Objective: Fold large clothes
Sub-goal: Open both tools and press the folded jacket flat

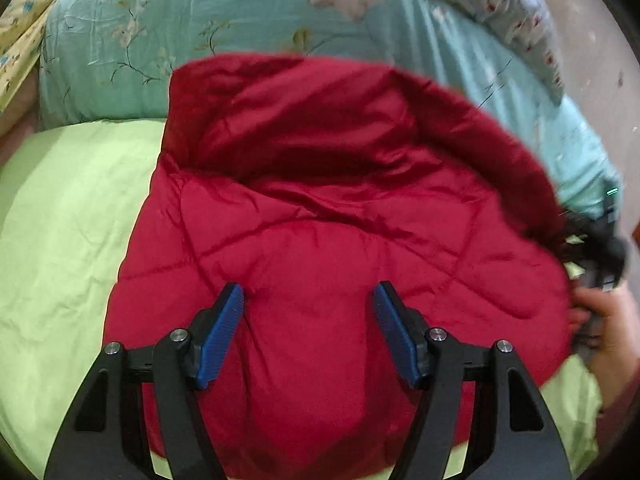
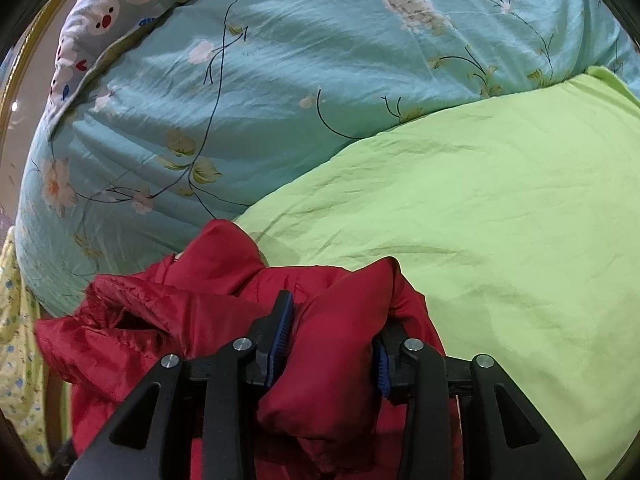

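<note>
A red quilted jacket (image 1: 320, 240) lies on the green bed sheet (image 1: 60, 220), its far part lifted and folded toward the right. My left gripper (image 1: 308, 300) hovers open just above the jacket's near part, blue pads apart, holding nothing. My right gripper (image 2: 332, 340) is closed on a thick bunch of the red jacket (image 2: 324, 360), which fills the gap between the blue pads (image 2: 282, 332). The right gripper and the hand holding it show at the right edge of the left wrist view (image 1: 596, 264), at the jacket's edge.
A teal floral quilt (image 1: 200, 40) is heaped along the far side of the bed and also fills the upper part of the right wrist view (image 2: 240, 100). A piglet-print cloth (image 2: 100, 12) lies beyond it. A yellow floral fabric (image 1: 24, 32) is at the far left.
</note>
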Motion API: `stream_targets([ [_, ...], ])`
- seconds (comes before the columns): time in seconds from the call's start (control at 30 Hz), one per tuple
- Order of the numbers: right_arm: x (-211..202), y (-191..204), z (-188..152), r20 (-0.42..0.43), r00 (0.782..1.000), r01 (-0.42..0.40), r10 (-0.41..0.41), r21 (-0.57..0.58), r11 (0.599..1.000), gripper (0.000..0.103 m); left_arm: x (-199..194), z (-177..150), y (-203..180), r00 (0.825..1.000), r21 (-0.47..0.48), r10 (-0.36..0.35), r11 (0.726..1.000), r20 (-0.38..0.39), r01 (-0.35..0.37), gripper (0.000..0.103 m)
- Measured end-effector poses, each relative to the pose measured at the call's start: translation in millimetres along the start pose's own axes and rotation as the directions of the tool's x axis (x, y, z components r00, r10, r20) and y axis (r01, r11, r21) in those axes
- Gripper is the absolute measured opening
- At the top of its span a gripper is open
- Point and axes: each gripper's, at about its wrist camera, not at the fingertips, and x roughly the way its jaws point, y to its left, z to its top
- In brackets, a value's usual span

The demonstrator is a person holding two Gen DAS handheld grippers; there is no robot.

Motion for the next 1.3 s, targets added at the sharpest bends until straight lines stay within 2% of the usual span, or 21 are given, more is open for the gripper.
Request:
stream_targets([
  [0.1,-18.1,1.2,1.7,0.005,0.999,-0.038,0.037,0.037,0.999,0.052,11.5,7.2,0.9,0.999,0.003,0.032,0.999,-0.010,-0.032,0.071],
  [0.17,-46.2,11.9,-2.7,0.053,0.997,-0.053,0.052,0.010,0.999,0.059,15.4,12.4,1.3,0.999,0.006,0.050,0.999,-0.013,-0.050,0.072],
  [0.27,-88.7,39.7,-19.2,0.131,0.988,-0.069,0.084,-0.113,0.991,0.074,20.4,16.2,0.2,0.998,0.011,0.064,0.998,-0.011,-0.064,0.072],
  [0.33,-104.1,60.9,-33.7,0.134,0.986,-0.072,0.104,-0.222,0.972,0.082,22.8,16.5,-1.6,0.997,0.019,0.072,0.997,-0.010,-0.072,0.072],
  [0.43,-89.6,95.8,-56.3,-0.005,0.994,-0.103,0.111,-0.414,0.905,0.082,24.6,19.0,-1.7,0.997,0.026,0.077,0.997,-0.015,-0.077,0.073],
  [0.53,-57.9,111.9,-69.0,-0.094,0.995,-0.063,0.016,-0.518,0.853,0.082,25.0,21.0,3.3,0.997,0.033,0.073,0.997,-0.020,-0.072,0.074],
  [0.6,-37.7,108.5,-68.8,-0.128,0.991,-0.031,-0.041,-0.515,0.857,0.082,26.0,22.8,3.5,0.997,0.040,0.070,0.997,-0.023,-0.069,0.075],
  [0.63,-26.9,101.5,-65.9,-0.145,0.988,-0.024,-0.054,-0.488,0.873,0.082,26.6,23.9,4.5,0.997,0.042,0.068,0.997,-0.025,-0.067,0.076],
  [0.73,-8.3,86.4,-55.8,-0.170,0.984,-0.022,-0.055,-0.421,0.907,0.082,26.8,25.7,7.2,0.998,0.039,0.061,0.997,-0.030,-0.060,0.075],
  [0.83,5.9,84.5,-48.2,-0.164,0.982,0.018,-0.093,-0.414,0.910,0.084,17.3,32.6,17.4,0.998,0.010,0.067,0.998,0.008,-0.067,0.074],
  [0.9,13.9,82.9,-43.9,-0.174,0.980,0.018,-0.095,-0.401,0.916,0.087,19.7,36.4,33.4,0.995,-0.033,0.096,0.995,0.004,-0.096,0.074],
  [1.0,23.6,75.3,-38.8,-0.186,0.980,-0.002,-0.071,-0.367,0.930,0.089,33.8,39.8,59.2,0.997,-0.112,0.062,0.992,-0.037,-0.066,0.077],
  [1.07,27.0,75.2,-37.0,-0.181,0.981,0.003,-0.075,-0.369,0.929,0.090,43.0,43.5,65.5,0.996,-0.123,0.065,0.990,-0.057,-0.072,0.083],
  [1.3,27.1,76.8,-40.6,-0.175,0.982,0.005,-0.074,-0.365,0.931,0.092,53.3,50.0,70.9,0.995,-0.139,0.064,0.988,-0.074,-0.073,0.086],
])
